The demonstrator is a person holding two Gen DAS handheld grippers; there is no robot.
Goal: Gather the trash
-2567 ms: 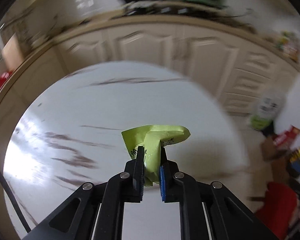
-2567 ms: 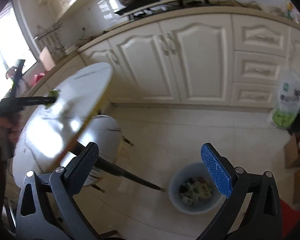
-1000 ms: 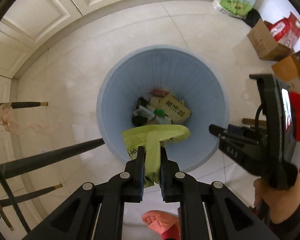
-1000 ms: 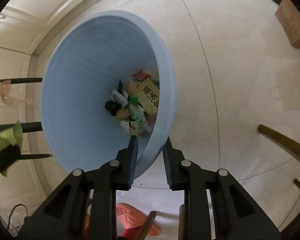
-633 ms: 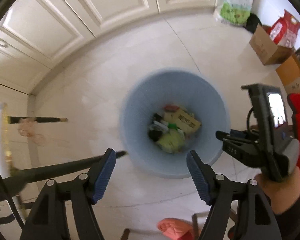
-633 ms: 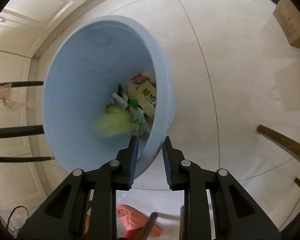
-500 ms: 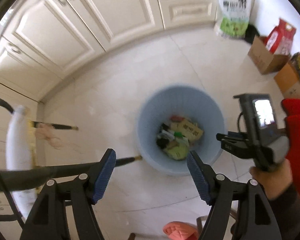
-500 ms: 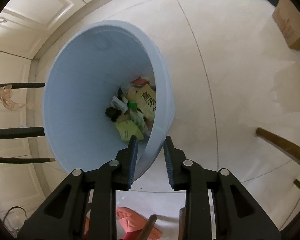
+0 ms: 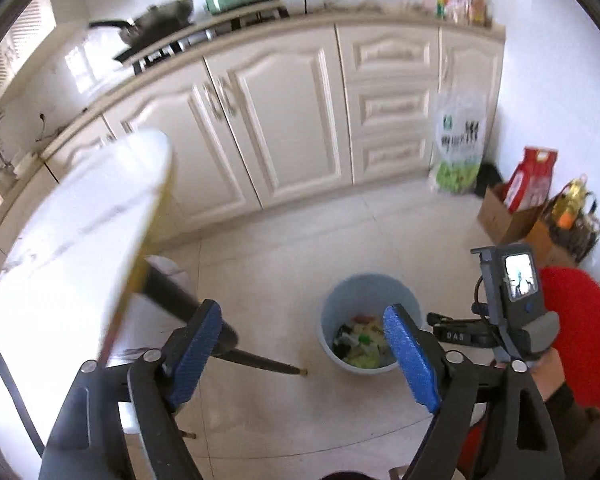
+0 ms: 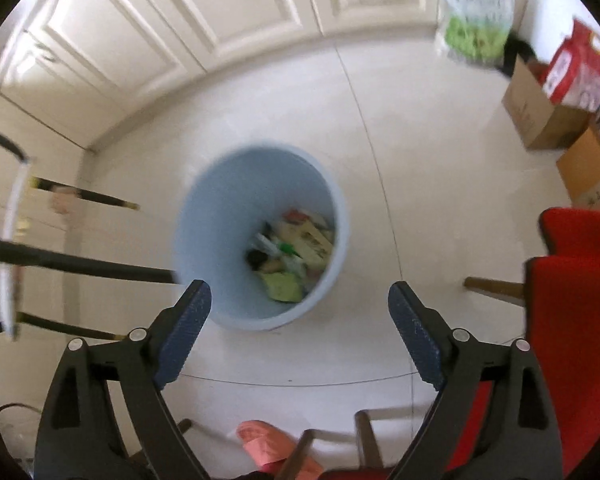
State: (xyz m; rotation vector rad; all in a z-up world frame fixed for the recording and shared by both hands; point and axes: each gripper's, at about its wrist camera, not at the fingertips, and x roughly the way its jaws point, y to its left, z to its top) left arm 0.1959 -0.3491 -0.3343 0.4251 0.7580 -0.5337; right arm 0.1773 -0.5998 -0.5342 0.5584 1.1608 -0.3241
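- A home kitchen: cream panelled cabinets (image 9: pixel 284 120) under a long counter (image 9: pixel 260 20).
- A pan (image 9: pixel 160 20) on the stove.
- Tiled floor (image 9: pixel 300 240), grocery bags (image 9: pixel 458 140).

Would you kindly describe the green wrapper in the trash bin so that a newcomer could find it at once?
Start at the cream kitchen cabinets; on the tiled floor in front of them stands a pale blue round bin. Among the litter at its bottom, the green wrapper lies at the edge of the pile nearest the camera. It is the largest plain yellow-green piece, unlike the tan printed packet and dark scraps beside it.
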